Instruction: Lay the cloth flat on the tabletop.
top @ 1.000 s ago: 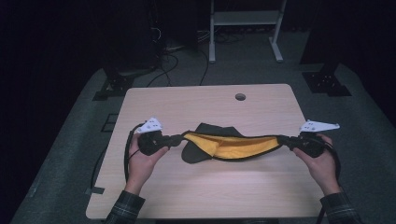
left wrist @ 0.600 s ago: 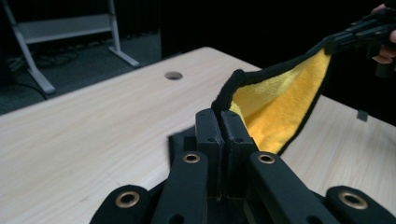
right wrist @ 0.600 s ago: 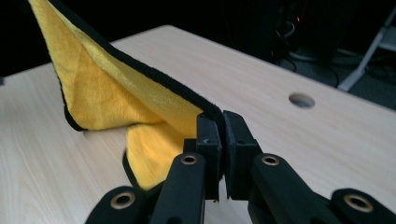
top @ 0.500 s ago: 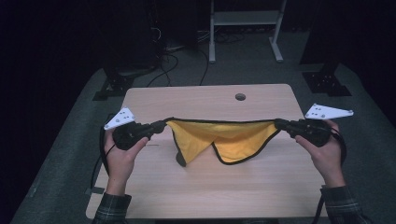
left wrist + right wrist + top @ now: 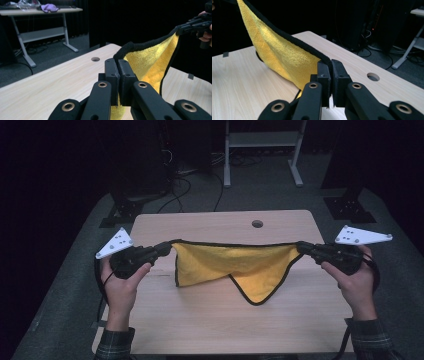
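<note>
A yellow cloth with black edging (image 5: 235, 265) hangs stretched between my two grippers above the wooden table (image 5: 210, 325). My left gripper (image 5: 167, 247) is shut on the cloth's left corner; in the left gripper view the black hem (image 5: 130, 47) is pinched between the jaws of that gripper (image 5: 118, 65). My right gripper (image 5: 301, 246) is shut on the right corner, and the cloth (image 5: 279, 55) runs away from its own jaws (image 5: 331, 66) in the right gripper view. The top edge is taut. A loose corner (image 5: 255, 301) dangles toward the tabletop.
A round cable hole (image 5: 257, 223) sits near the table's far edge. A white desk frame (image 5: 260, 150) and cables (image 5: 185, 180) stand on the dark floor behind. Another table (image 5: 40, 11) with purple cloth shows in the left gripper view.
Both hands have risen and spread apart. The cloth has gone from a folded bundle lying on the table to hanging spread in the air between the grippers.
</note>
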The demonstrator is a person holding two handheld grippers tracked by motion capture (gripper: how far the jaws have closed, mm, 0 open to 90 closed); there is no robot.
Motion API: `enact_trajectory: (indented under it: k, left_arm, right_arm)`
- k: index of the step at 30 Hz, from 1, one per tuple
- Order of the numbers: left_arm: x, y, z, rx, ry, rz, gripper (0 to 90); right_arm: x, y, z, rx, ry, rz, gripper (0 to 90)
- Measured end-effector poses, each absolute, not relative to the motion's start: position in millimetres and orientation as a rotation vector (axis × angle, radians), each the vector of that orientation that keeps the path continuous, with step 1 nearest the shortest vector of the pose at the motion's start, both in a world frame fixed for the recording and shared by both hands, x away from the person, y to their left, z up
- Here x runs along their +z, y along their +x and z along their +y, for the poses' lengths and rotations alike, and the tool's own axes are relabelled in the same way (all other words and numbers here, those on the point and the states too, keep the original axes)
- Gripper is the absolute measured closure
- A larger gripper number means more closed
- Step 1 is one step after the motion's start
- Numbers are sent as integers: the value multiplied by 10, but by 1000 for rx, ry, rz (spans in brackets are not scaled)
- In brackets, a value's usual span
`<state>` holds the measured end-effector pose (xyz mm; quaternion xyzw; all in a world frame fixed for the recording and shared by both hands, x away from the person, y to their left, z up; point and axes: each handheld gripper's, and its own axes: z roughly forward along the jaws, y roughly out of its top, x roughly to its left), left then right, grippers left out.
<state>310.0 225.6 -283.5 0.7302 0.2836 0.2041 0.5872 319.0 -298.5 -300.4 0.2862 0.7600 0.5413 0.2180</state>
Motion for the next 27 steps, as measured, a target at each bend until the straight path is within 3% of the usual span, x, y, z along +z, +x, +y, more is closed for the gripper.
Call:
enact_trajectory:
  k: [12,20,27]
  left_arm:
    - [-2558,2778,2320,521,1652,575,876]
    - [-2350,2310,2383,557,1637,473,876]
    - [-2437,2011,2424,538,1688,471,876]
  right_arm:
    - [-2641,2832,-2987,1536,657,2063,854]
    - [-2413,2436,-2995,1549,542,2051,853]
    - [-2448,2159,-2992,1508,488,2118,853]
